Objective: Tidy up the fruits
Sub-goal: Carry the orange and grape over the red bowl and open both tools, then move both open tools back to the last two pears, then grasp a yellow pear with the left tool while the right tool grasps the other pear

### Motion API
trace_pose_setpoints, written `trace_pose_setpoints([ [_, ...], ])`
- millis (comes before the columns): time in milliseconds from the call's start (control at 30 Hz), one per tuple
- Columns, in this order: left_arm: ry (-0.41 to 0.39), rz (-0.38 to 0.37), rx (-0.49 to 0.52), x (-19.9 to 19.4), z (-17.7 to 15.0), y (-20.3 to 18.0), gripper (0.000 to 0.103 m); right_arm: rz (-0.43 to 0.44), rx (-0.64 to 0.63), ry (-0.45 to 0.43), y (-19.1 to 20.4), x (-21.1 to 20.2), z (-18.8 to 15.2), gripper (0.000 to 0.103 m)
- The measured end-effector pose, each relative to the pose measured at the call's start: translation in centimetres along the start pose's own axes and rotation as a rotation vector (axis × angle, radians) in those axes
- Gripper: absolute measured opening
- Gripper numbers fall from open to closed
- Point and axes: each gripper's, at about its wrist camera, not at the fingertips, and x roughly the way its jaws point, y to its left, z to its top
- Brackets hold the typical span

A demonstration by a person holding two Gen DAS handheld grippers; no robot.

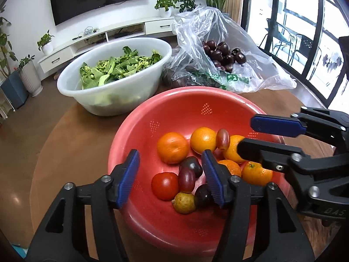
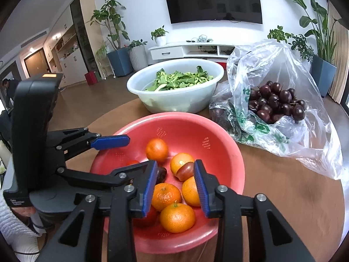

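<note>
A: While both grippers hang over the red colander (image 1: 139,131), neither has anything in it; the left gripper (image 1: 171,180) has its blue pads standing apart with bare air between them, and the right gripper (image 2: 175,187) has its fingers apart too, though more narrowly, and clamped on nothing.

B: So where is the fruit, relative to the fingers?

A: Just beyond and below the left fingertips lie a red tomato (image 1: 165,186), two dark oblong plums (image 1: 187,179), a small yellow-green fruit (image 1: 184,203) and a mandarin (image 1: 172,147); the right finger of that gripper hides part of another dark fruit; between and under the right gripper's pads sit three mandarins (image 2: 166,196), with a red-brown plum (image 2: 185,171) resting on an orange a little past the tips.

B: And the rest of the fruit?

A: Well past both sets of fingertips, a clear plastic bag (image 2: 283,113) holds dark cherries (image 2: 274,102); beside it stands a white basin (image 1: 113,100) of leafy greens (image 1: 118,65), apart from the colander.

B: Which step is this, then?

A: I judge it a release over the colander, or the pause before the next pick; fruit is already gathered there, while the cherries remain bagged.

B: What does the next move call for?

A: Probably lifting clear of the rim without knocking the perched plum; then reaching out to the bag, where thin film and small round cherries will want a gentle, narrow grip.
</note>
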Motion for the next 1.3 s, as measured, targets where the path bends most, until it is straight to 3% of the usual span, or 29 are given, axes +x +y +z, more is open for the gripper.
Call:
trace_pose_setpoints([
  [200,-0.044,-0.002,-0.002,-2.7,-0.8,-0.6,0.057,0.013,0.033,-0.042,-0.1,-3.6,-1.8,0.038],
  [367,-0.082,-0.024,-0.012,-6.3,-2.6,-1.7,0.057,0.015,0.065,-0.075,-0.2,-7.3,-4.5,0.047],
  [633,-0.09,-0.09,-0.026,-10.7,-7.3,-4.8,0.057,-0.035,0.032,-0.035,0.8,-9.5,-9.6,0.047],
  [933,0.01,-0.118,0.081,-10.3,-12.7,-9.9,0.057,-0.087,-0.025,0.062,1.3,-7.8,-13.1,0.047],
  [1300,0.062,-0.137,0.133,-8.6,-13.8,-11.5,0.057,-0.105,-0.04,0.096,1.3,-7.0,-13.6,0.047],
])
